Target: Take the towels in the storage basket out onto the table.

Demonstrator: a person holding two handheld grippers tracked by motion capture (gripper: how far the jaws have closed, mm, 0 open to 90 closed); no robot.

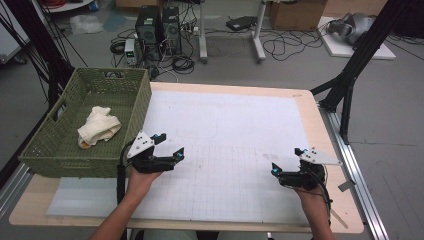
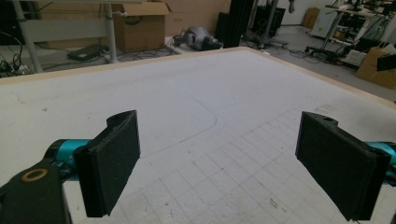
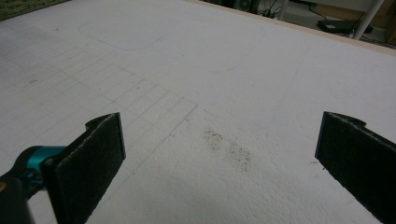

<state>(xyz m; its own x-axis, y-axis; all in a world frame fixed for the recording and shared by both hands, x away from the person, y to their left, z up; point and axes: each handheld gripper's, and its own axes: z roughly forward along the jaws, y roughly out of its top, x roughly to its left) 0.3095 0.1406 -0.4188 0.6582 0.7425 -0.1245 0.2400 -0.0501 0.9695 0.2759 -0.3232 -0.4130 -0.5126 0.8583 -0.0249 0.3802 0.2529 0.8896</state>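
Our left tongs and right tongs both gape wide, empty, above the white gridded mat on the desk. The crumpled cream cloth lies in the green woven basket (beside the left tongs); reaching in carelessly, we could snag the rim.

A green basket with a cream cloth inside stands on the left edge of the table, on its white mat.
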